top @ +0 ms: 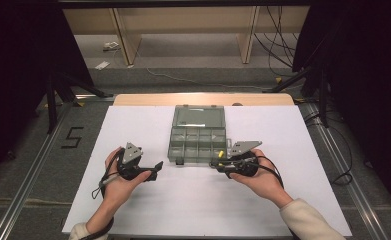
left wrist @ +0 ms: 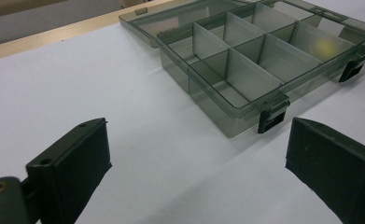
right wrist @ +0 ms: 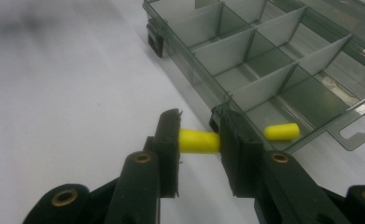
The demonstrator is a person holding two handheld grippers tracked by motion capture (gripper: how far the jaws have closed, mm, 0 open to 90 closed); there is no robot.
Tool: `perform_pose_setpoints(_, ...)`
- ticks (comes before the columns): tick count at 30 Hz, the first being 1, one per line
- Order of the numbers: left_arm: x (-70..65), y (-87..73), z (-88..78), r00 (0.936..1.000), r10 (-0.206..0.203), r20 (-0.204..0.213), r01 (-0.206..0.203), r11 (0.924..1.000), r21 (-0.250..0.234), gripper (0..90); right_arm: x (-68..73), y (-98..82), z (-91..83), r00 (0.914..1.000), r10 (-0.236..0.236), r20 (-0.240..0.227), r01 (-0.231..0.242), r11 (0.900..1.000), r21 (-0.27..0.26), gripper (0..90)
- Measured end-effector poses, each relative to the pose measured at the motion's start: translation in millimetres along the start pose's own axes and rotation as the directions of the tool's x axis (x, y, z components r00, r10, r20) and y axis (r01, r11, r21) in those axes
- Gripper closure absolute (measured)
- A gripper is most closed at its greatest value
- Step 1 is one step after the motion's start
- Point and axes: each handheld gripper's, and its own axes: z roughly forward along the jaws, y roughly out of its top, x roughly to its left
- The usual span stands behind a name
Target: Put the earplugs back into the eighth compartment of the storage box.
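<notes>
A clear, smoke-grey plastic box (top: 198,142) sits open on the white sheet (top: 133,210) covering the bench, its flat lid (top: 199,117) folded back on the far side. Thin straight walls split the tray into small square compartments, and two dark latches hang off the near edge. One short yellow foam plug (right wrist: 281,131), a rounded cylinder with a soft matte look, lies on its side in the corner compartment nearest the right gripper (right wrist: 198,140). A second yellow plug (right wrist: 198,141) is pinched end to end in that gripper's fingers, just outside the box's corner and above the sheet; its long axis runs level, straight across from one black pad to the other. The left gripper (left wrist: 196,158) rests on the sheet by the box's near left corner, its blocky black fingers spread wide around nothing.
</notes>
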Motion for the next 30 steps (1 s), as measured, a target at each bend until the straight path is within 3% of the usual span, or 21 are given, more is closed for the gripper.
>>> perform_pose_setpoints(30,0.5,0.0,0.4,1.0,-0.003,-0.002,0.003,1.0,-0.001,5.8,-6.7,3.7,-1.6,0.9998,0.012,0.015,-0.012,1.0,-0.022,69.8)
